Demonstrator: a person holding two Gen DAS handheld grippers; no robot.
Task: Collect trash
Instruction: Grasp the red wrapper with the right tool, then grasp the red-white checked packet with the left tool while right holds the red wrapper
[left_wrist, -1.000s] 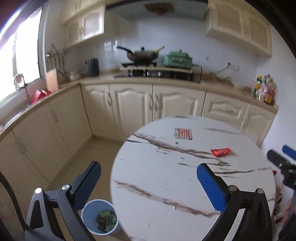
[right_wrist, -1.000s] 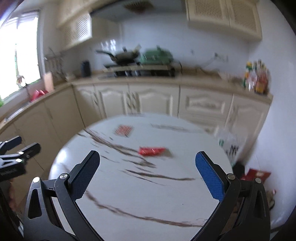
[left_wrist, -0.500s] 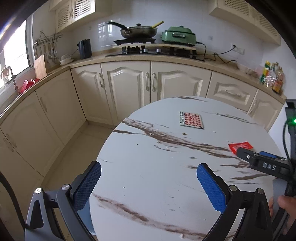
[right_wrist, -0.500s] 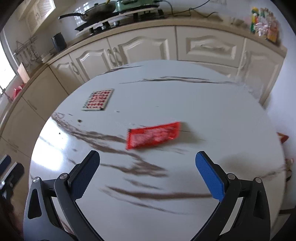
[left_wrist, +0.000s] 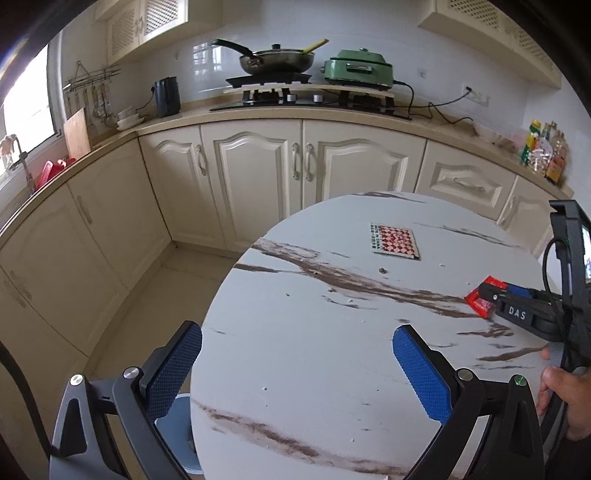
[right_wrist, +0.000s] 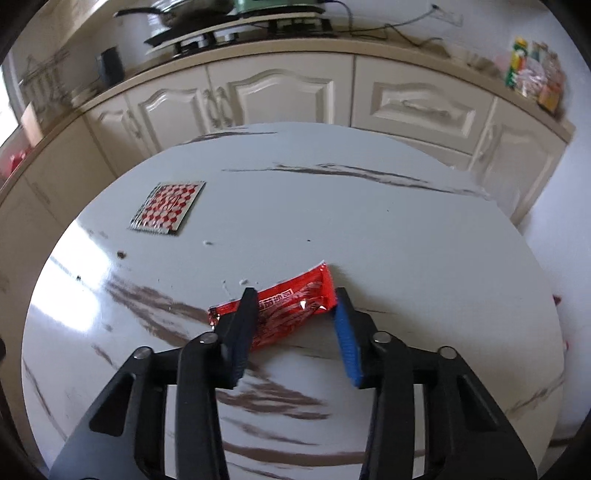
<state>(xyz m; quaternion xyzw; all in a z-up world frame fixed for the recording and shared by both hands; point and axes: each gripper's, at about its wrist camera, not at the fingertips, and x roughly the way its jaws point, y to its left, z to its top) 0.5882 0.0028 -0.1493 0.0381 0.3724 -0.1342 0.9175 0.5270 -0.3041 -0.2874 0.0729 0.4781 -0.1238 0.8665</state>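
Red wrapper (right_wrist: 291, 306) partly hidden behind left finger of right gripper (right_wrist: 295, 328); in left wrist view only one corner shows past that gripper. Blue bin (left_wrist: 176, 435) mostly hidden under round table (left_wrist: 295, 350) rim and left gripper (left_wrist: 297, 363) finger; contents unseen. Counter bottles (right_wrist: 532, 74) blurred, labels unreadable. Print on checkered packet (left_wrist: 395, 242) too small to read.

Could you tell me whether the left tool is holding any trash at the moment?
No, the left tool is wide open above the table with nothing between its fingers.
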